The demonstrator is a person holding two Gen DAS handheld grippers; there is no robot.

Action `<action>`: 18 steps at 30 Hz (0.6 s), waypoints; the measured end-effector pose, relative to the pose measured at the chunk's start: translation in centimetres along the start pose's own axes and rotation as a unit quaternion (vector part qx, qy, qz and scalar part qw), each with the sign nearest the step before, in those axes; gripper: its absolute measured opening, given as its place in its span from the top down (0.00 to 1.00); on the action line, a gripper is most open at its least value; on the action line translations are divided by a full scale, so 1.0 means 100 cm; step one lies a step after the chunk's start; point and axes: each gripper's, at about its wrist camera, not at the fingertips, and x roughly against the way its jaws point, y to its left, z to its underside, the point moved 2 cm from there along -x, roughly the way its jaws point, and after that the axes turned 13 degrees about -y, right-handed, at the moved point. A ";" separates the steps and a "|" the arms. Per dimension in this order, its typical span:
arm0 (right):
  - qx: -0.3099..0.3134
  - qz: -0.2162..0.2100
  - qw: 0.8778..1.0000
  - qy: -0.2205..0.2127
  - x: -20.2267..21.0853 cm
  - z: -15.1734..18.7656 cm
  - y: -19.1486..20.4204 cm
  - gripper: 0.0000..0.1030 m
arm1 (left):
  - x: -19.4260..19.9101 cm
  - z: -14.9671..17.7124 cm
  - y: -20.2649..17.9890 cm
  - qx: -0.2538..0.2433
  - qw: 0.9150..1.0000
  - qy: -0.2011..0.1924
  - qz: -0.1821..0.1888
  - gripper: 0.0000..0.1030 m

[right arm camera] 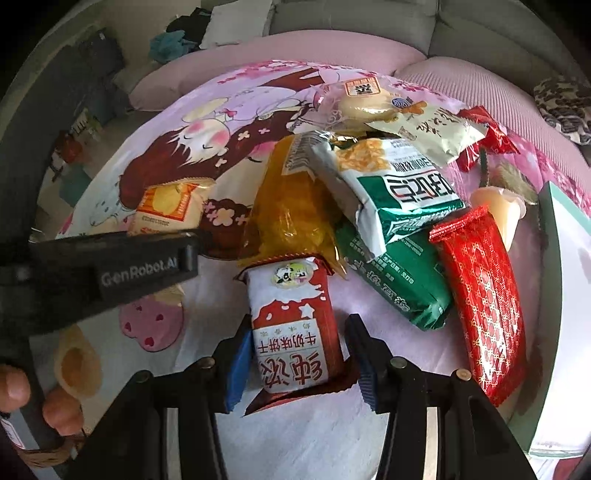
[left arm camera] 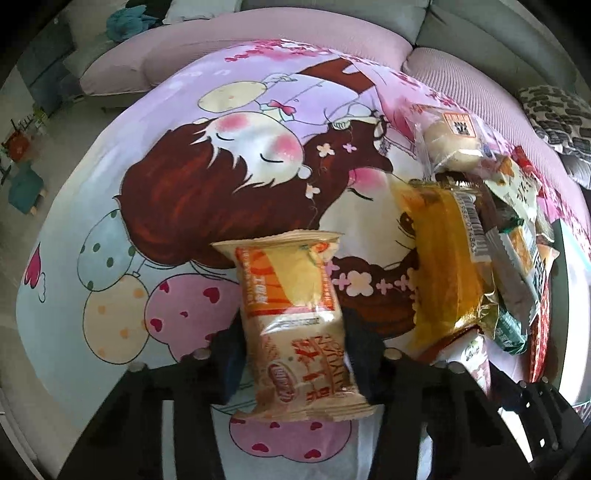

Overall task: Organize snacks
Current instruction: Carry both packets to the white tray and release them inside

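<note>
My left gripper is shut on a beige and orange cake packet and holds it over the cartoon-print cloth. The same packet and the left gripper's body show at the left of the right wrist view. My right gripper straddles a red and white milk biscuit packet; its blue pads stand close on both sides with small gaps. Behind it lies a pile: a yellow packet, green and white packets, a long red packet.
More snacks lie at the pile's far side: a round bun packet, a cream packet, a jelly cup. A teal-edged box stands at the right. A grey sofa runs behind. The pile also shows at the right of the left wrist view.
</note>
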 end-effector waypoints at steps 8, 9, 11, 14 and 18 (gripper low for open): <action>-0.002 -0.017 1.000 -0.016 0.013 0.001 0.004 0.59 | 0.016 -0.003 0.015 0.017 1.000 -0.011 -0.011 0.63; -0.005 -0.022 1.000 -0.021 0.017 0.001 0.004 0.59 | 0.020 -0.004 0.016 0.018 1.000 -0.013 -0.013 0.63; -0.013 -0.031 0.999 -0.031 0.026 0.000 0.003 0.59 | 0.026 -0.005 0.015 0.019 1.000 -0.016 -0.015 0.63; -0.035 -0.042 0.997 -0.050 0.044 -0.001 -0.003 0.59 | 0.045 -0.010 0.015 0.022 0.999 -0.034 -0.004 0.63; -0.076 -0.053 0.991 -0.093 0.075 -0.008 -0.018 0.59 | 0.078 -0.027 0.003 0.010 0.997 -0.074 0.007 0.63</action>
